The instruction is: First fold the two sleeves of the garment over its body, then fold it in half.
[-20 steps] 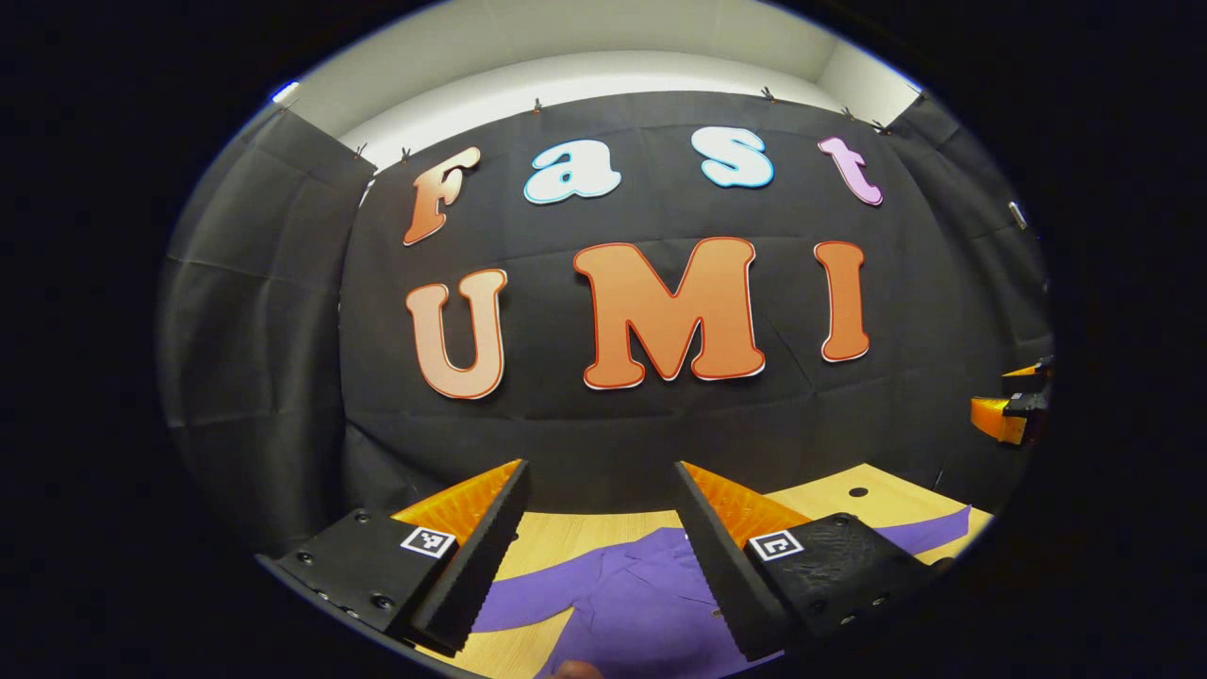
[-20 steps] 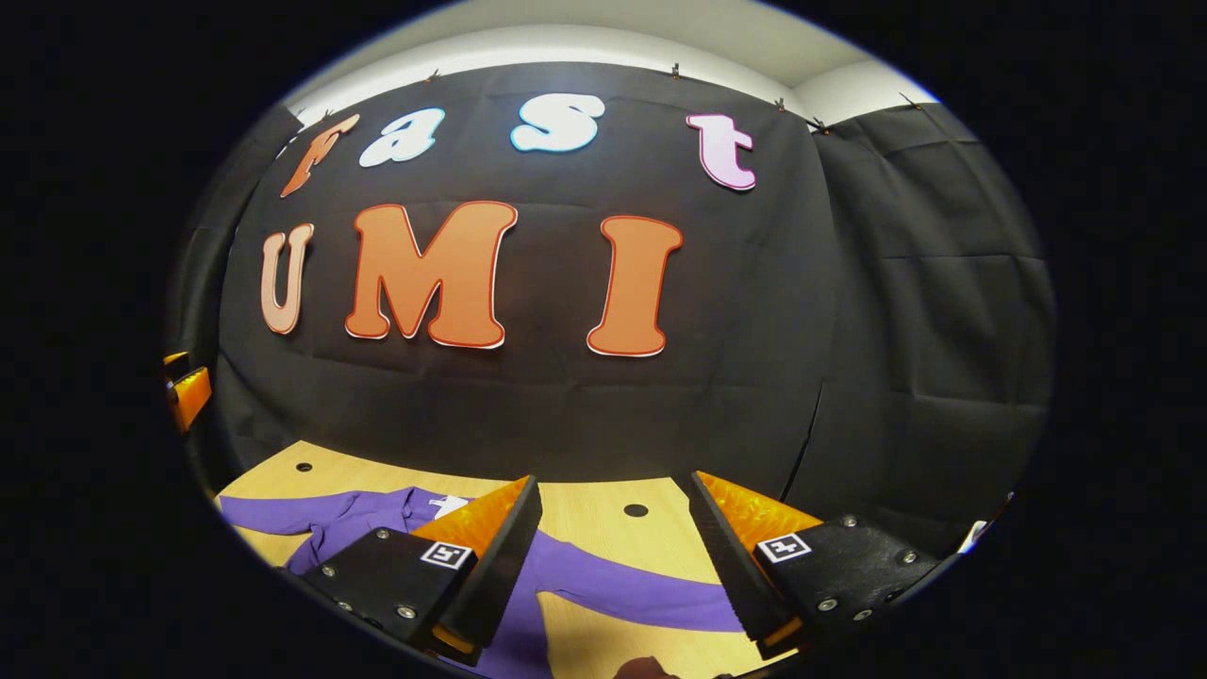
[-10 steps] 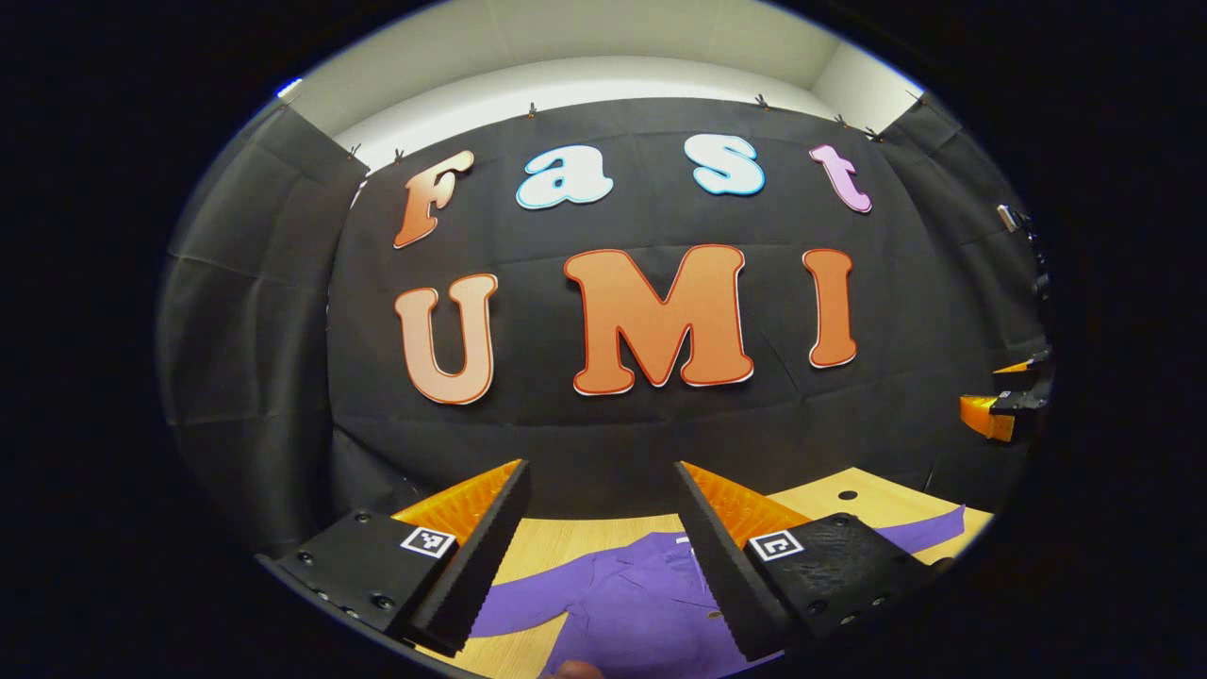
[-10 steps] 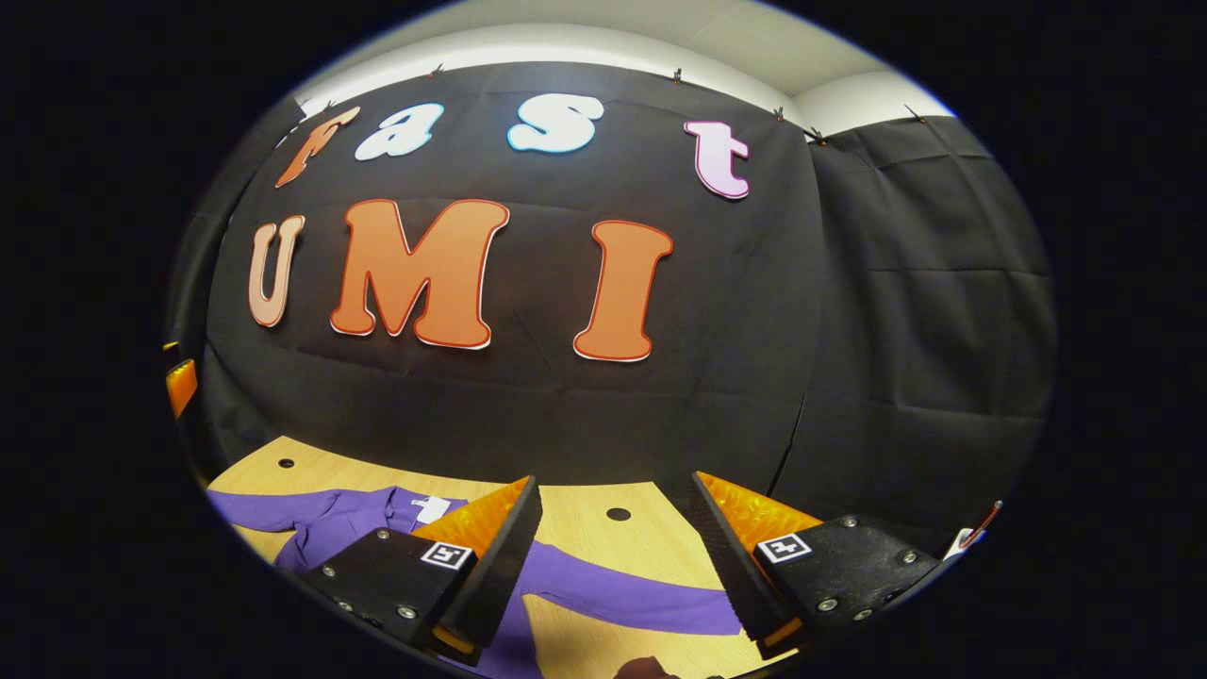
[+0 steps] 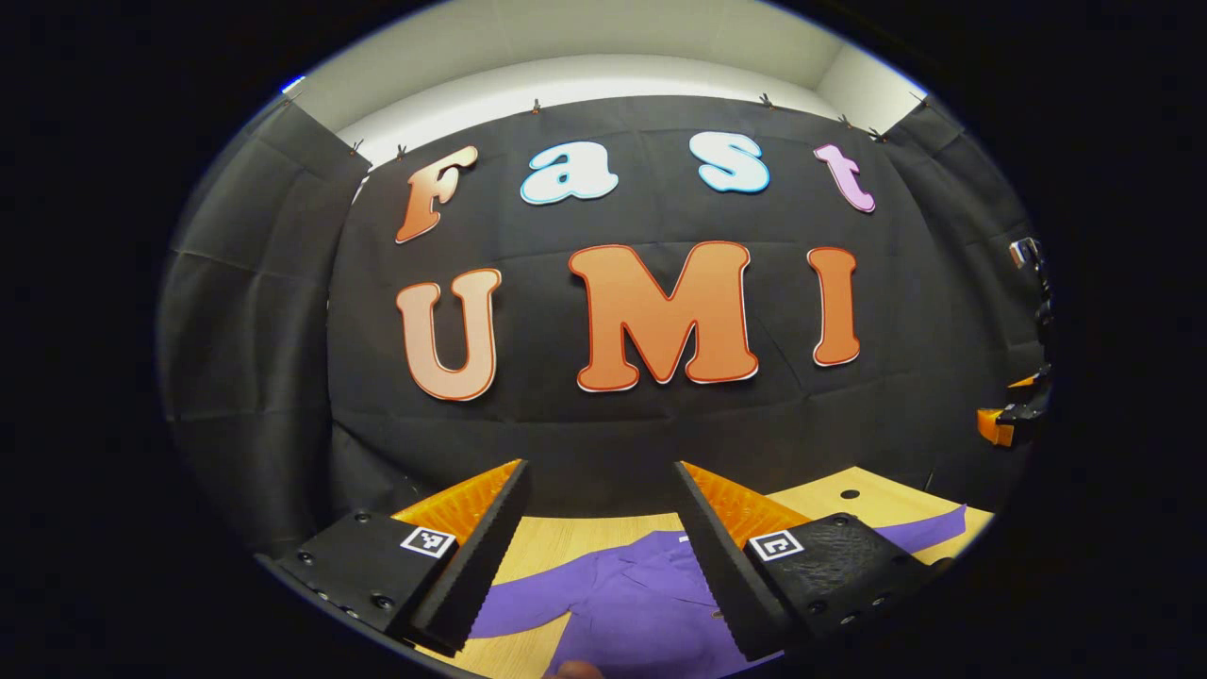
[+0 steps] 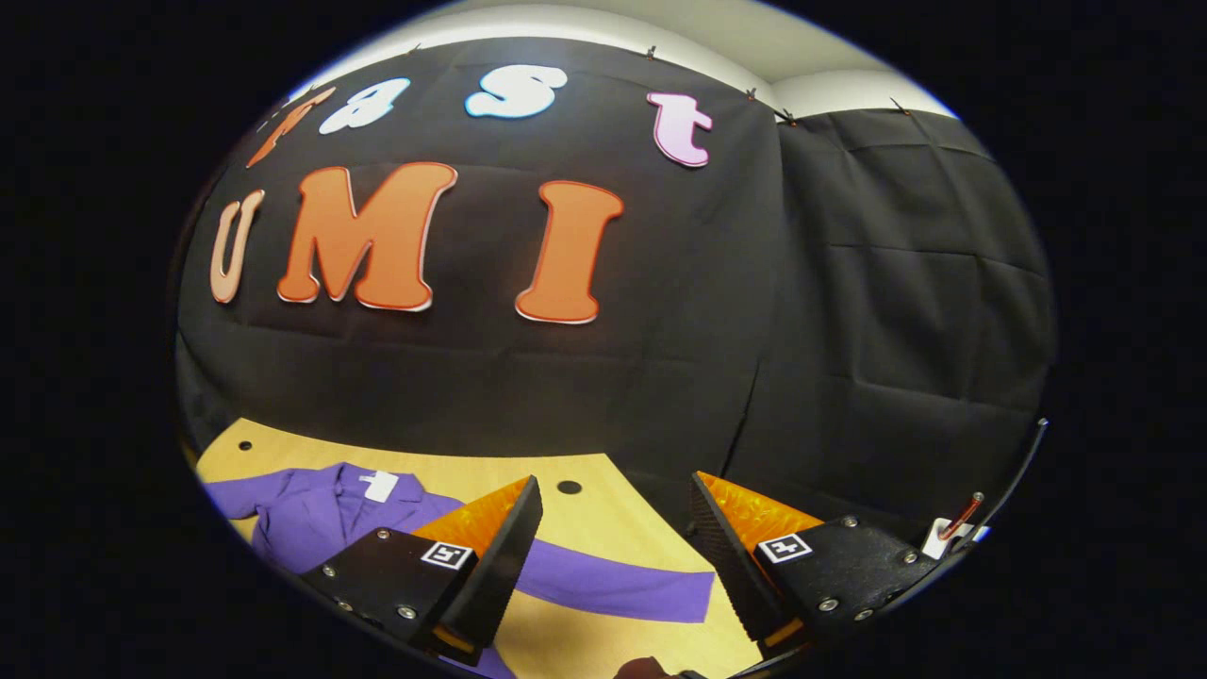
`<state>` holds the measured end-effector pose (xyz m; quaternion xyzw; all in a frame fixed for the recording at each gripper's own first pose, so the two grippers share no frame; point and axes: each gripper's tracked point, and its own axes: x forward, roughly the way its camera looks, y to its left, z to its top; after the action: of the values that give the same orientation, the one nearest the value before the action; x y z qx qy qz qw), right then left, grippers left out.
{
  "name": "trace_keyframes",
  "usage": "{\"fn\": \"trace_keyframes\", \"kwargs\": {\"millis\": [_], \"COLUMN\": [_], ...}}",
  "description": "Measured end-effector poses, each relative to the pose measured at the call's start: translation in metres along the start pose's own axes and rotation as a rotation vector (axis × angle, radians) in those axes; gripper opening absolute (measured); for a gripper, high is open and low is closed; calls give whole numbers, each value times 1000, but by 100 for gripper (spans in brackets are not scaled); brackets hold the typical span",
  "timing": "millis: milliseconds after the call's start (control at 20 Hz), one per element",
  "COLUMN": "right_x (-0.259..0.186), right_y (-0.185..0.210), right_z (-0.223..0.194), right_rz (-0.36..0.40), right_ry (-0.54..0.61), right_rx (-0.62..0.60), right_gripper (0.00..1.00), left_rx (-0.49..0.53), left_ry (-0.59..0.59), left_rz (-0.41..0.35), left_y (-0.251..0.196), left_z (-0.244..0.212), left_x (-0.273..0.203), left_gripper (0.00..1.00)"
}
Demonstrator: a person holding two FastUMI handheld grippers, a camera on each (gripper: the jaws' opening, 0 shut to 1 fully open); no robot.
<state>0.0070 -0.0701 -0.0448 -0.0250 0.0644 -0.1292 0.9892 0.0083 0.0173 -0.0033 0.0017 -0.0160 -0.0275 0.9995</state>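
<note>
A purple long-sleeved garment (image 5: 632, 594) lies flat on the wooden table (image 5: 585, 533), collar toward the black wall. In the left gripper view my left gripper (image 5: 599, 481) hangs open above its body, nothing between the fingers. One sleeve (image 5: 929, 526) runs out to the right there. In the right gripper view my right gripper (image 6: 613, 495) is open above the other outstretched sleeve (image 6: 622, 589), whose cuff ends near the right finger. The garment's body (image 6: 311, 514) with a white neck label lies to the left. The right gripper (image 5: 1014, 420) also shows far right in the left gripper view.
The light wooden table (image 6: 490, 471) has small round holes (image 6: 569, 488) in its top and meets the black cloth wall at the back. A small red-tipped item (image 6: 957, 523) sits at the lower right edge of the right gripper view.
The right gripper has swung to the right and tilted down a little, so the sleeve's cuff end has come into its view. The left gripper has barely moved.
</note>
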Motion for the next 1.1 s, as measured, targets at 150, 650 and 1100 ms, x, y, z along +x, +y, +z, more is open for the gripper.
{"fn": "trace_keyframes", "kwargs": {"millis": [150, 650, 1100], "right_x": [18, 82, 109], "right_y": [-28, -81, -86], "right_z": [-31, -167, -262], "right_rz": [-44, -92, 44], "right_ry": [85, 469, 897], "right_rx": [36, 108, 265], "right_gripper": [94, 95, 95], "left_rx": [7, 45, 71], "left_ry": [5, 37, 96], "left_rz": [13, 104, 191], "left_y": [1, -1, -24], "left_z": [0, -5, -15], "left_x": [-2, -16, -37], "left_gripper": [97, 98, 96]}}
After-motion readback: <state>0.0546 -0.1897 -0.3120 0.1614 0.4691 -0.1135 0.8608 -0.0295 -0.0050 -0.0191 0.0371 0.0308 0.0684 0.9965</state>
